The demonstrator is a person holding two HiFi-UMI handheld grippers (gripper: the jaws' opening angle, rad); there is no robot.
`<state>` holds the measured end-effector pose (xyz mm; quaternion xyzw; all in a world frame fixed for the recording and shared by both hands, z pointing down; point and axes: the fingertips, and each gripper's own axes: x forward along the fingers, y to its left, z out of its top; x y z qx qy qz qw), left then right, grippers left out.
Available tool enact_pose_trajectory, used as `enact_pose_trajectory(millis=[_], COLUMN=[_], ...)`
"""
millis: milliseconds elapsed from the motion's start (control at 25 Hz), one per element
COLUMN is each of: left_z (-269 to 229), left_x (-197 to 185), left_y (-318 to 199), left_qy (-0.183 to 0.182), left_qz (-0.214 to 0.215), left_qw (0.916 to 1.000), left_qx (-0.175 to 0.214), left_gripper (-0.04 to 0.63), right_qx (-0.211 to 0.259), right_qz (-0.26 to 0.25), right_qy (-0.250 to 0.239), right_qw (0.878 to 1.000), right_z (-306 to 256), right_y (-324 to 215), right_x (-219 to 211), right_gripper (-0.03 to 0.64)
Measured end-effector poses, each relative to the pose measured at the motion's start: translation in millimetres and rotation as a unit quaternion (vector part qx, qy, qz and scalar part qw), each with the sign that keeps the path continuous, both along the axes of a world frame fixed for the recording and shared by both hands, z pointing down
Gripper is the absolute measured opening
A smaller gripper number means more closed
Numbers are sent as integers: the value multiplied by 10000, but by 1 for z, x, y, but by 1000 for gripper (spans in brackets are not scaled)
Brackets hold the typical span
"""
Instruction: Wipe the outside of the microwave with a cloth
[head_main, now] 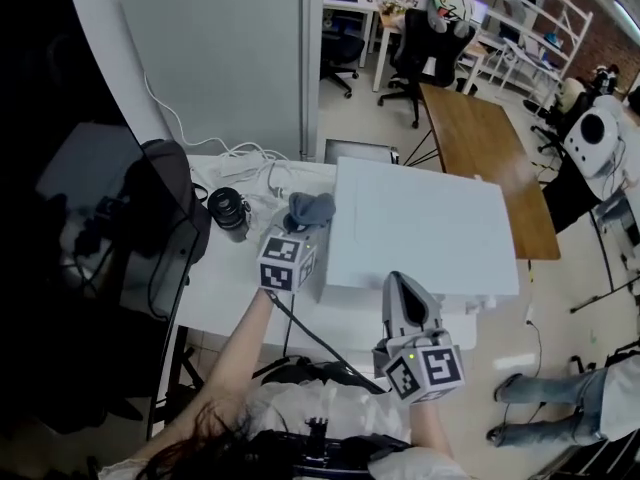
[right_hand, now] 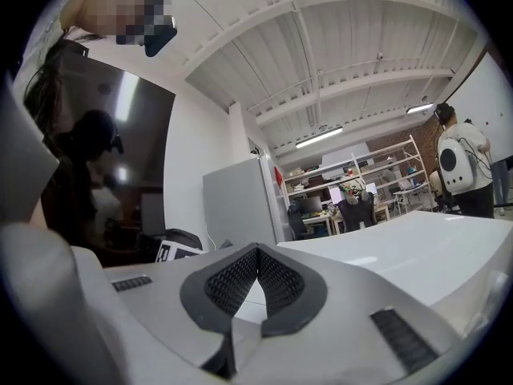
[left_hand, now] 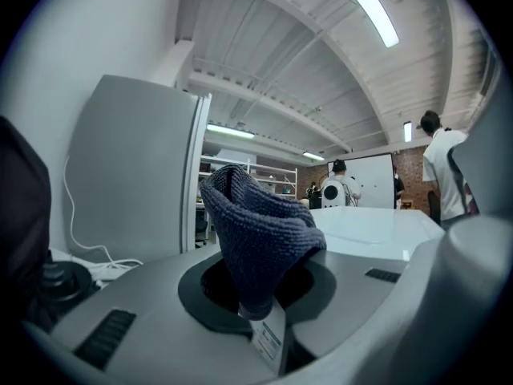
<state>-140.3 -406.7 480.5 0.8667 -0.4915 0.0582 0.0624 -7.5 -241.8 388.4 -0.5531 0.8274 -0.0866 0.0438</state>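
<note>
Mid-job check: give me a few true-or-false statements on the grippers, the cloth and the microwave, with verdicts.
1. The left gripper is shut on the cloth. True.
2. The right gripper holds a second cloth. False: its jaws are together on nothing.
3. The cloth lies spread flat on the microwave's top. False: it is bunched in the left gripper, beside the microwave's left edge.
4. A black bag lies left of the microwave. True.

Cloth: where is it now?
The cloth is clamped in the left gripper, left of centre in the head view, beside the left edge of the microwave, right of a black cylinder.
</note>
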Motion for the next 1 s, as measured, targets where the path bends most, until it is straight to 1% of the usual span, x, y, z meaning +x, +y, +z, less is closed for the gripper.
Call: enact_pose_trajectory(millis=[80, 200, 360, 440, 520, 640, 800, 880, 1000], left_z=[5, 12, 18, 24, 28, 31, 29, 29, 31], left_x=[-6, -11, -9, -6, -8, -28, -52, -54, -43], left_y=[32, 82, 137, 154, 158, 130, 53, 14, -33], left_qy=[212, 355, 721, 696, 626, 547, 165, 110, -7], left_qz=[-34, -81, -136, -98, -120, -445, -930, -1010, -858], left_qw=[9997, 9991, 9963, 9964, 9970, 9972, 9954, 9945, 9958], left_qx=[-102, -199, -439, -478, -429, -265, 154, 261, 309], left_gripper=[46, 46, 46, 46, 46, 47, 46, 46, 47], right_qx=[-22, -40, -56, -68, -70, -53, -42, -64, -92], right_qz=[-106, -264, -422, -481, -514, -524, -574, -603, -607], right_qy=[2, -16, -45, -34, -33, -37, 26, 60, 87], right_qw=[9999, 9996, 9991, 9988, 9986, 9986, 9983, 9981, 9981], right_z=[2, 4, 2, 3, 3, 1, 1, 3, 5], right_y=[-1, -3, -5, -6, -7, -9, -7, -6, -5], right_x=[-4, -9, -16, -19, -22, -23, -28, -31, -34], right_gripper=[15, 15, 15, 15, 15, 15, 15, 15, 15])
